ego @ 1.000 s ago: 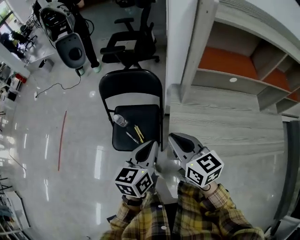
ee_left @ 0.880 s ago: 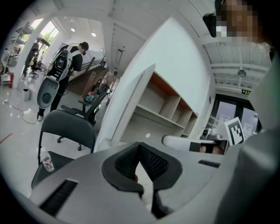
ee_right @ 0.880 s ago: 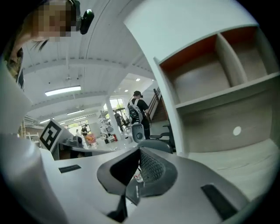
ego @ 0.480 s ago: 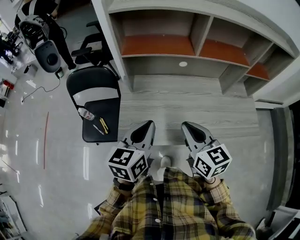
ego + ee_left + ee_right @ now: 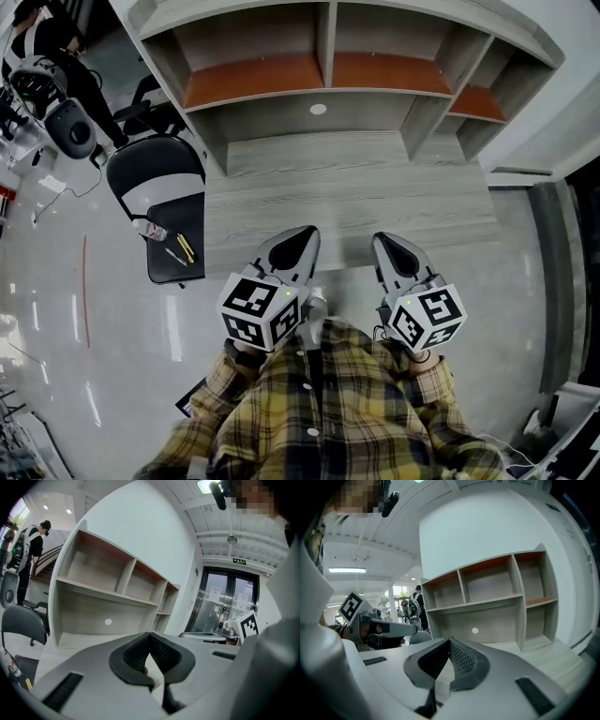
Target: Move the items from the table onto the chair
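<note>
Chair loaded, table bare, both claws empty.
Far left, the chair (image 5: 190,217) carries a bottle (image 5: 149,230) at the seat's left edge, plus a yellow pen (image 5: 186,247) w/ a thin item (image 5: 175,255) beside it; any bump and that bottle prob. rolls off. L gripper (image 5: 304,232) pressed together on nothing, R gripper (image 5: 383,240) likewise, both at the table (image 5: 356,187) near edge; a careless swing could clip it.

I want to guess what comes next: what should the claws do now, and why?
Probably just check the table for leftovers, no grab: the left claw and right claw are shut and empty, nothing shows on it, and the bottle and pens already lie on the chair.
</note>
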The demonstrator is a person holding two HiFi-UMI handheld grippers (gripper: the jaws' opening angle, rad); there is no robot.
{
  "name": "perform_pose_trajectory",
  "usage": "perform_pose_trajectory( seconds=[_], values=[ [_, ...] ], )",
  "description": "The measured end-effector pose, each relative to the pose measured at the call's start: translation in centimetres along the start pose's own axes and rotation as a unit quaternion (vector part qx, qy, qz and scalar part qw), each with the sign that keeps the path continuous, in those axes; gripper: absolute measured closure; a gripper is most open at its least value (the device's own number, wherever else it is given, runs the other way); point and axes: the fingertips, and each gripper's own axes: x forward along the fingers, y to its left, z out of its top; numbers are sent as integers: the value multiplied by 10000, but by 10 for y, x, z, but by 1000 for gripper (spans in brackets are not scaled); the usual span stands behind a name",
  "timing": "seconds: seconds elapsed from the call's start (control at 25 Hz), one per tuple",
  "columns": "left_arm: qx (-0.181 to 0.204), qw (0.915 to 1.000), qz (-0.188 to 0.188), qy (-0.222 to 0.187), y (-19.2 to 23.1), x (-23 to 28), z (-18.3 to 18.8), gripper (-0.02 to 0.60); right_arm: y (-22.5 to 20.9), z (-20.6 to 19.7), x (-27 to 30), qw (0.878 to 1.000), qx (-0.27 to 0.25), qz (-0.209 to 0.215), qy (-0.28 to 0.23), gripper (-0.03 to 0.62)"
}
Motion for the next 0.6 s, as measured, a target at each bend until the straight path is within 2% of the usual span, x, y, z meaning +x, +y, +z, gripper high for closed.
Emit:
perform_pose_trajectory(
  seconds=[0.32,0.6],
  values=[
    [224,9989,-385,163,-13,17,0,577,-7,-4,2,9995,74,-293,-8,576],
    [296,9981,-493,229,-2,22,7,577,-8,-4,17,9993,141,-347,58,576]
  ],
)
